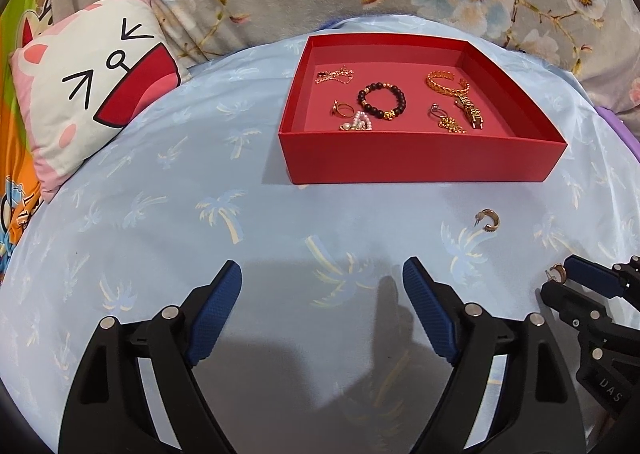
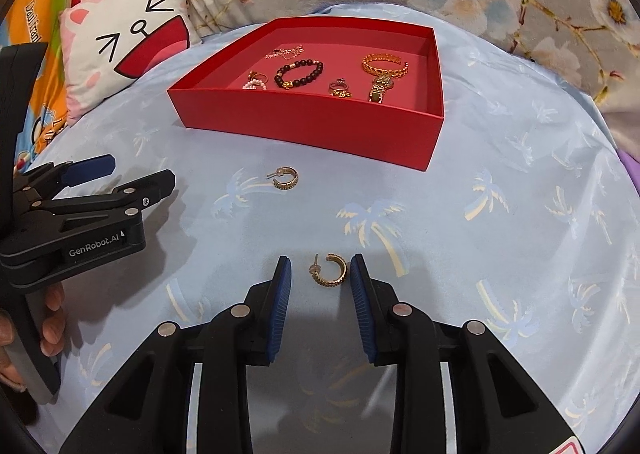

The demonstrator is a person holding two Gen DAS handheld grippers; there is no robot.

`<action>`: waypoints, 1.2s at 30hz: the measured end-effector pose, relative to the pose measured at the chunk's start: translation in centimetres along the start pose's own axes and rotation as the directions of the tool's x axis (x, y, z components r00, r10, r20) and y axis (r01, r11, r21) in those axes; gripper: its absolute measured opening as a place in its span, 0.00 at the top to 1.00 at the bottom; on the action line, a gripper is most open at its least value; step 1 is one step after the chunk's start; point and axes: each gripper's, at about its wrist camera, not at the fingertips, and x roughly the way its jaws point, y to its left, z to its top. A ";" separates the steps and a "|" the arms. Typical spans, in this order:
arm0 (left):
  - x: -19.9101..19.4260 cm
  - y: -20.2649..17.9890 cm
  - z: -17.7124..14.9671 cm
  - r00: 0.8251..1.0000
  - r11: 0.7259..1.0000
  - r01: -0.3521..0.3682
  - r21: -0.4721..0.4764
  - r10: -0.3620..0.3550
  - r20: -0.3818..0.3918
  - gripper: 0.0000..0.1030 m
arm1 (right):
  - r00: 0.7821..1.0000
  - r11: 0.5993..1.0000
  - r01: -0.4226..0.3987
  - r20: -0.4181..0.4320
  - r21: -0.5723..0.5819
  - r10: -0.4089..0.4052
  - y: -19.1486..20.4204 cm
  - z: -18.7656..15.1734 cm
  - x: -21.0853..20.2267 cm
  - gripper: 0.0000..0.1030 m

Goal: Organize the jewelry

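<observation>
My right gripper (image 2: 320, 266) straddles a gold hoop earring (image 2: 329, 269) at lower centre without touching it, my left gripper (image 1: 322, 278) spread wide, the red box (image 2: 320, 122) above.

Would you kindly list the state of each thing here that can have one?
Left hand-held gripper: open, empty, over the sheet.
Right hand-held gripper: open, fingers either side of the near earring, not yet closed.
Near earring: loose on the sheet.
Far earring: loose on the sheet, outside the box.
Red box: lidless, holding bracelets, rings, a chain and a watch.
</observation>
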 end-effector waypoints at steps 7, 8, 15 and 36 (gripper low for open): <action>0.1 0.1 0.0 1.000 1.000 0.001 -0.002 -0.001 -0.004 0.22 | 1.000 1.000 -0.001 0.002 0.020 0.001 -0.3 -0.1 -0.1 0.80; 0.1 0.1 0.0 1.000 1.000 0.001 -0.002 -0.001 -0.004 0.22 | 1.000 1.000 -0.001 0.002 0.020 0.001 -0.3 -0.1 -0.1 0.81; 0.2 0.2 0.0 1.000 1.000 0.007 -0.008 -0.007 -0.009 0.22 | 1.000 1.000 -0.003 0.003 0.031 0.003 -0.8 -0.2 -0.2 0.84; 2.2 -7.6 2.2 0.987 0.987 0.151 0.056 -0.147 -0.062 0.40 | 1.000 0.996 0.009 -0.002 0.093 -0.009 -3.5 -1.4 -1.4 0.84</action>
